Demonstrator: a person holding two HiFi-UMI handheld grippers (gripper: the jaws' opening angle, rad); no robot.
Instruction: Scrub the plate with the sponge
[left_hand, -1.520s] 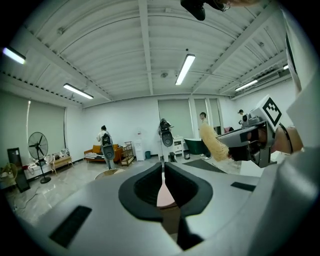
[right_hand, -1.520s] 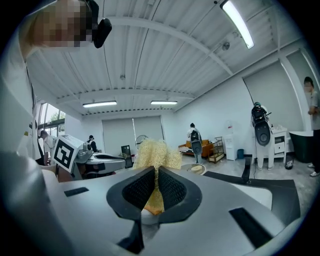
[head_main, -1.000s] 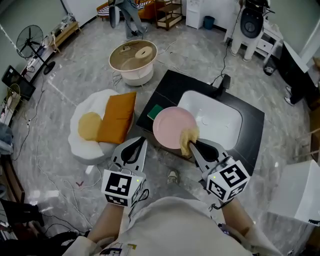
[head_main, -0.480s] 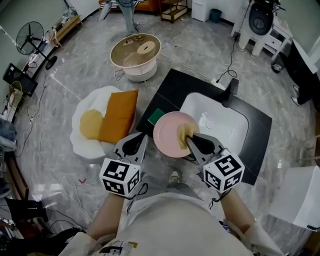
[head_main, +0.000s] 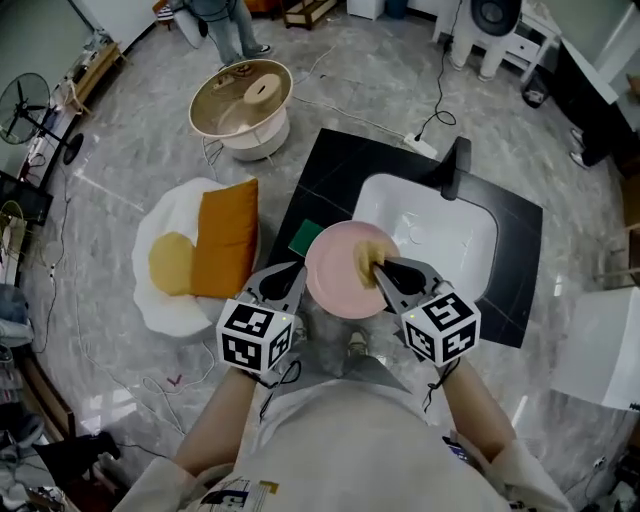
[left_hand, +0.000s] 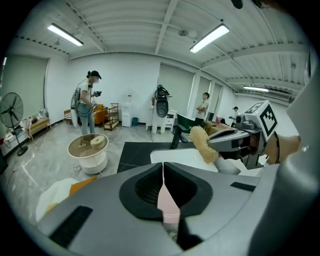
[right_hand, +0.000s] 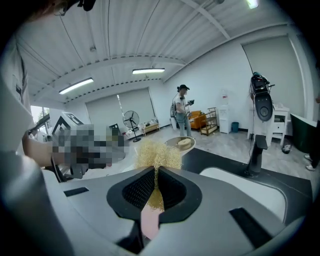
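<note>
reaching forward side by side, left gripper (head_main: 296, 270) fingers clamp the plate (head_main: 333, 282) rim, right gripper (head_main: 380, 267) fingers clamp the sponge (head_main: 364, 256)

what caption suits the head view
left tongs grip the pink plate by its rim while right tongs hold the sponge to it
</note>
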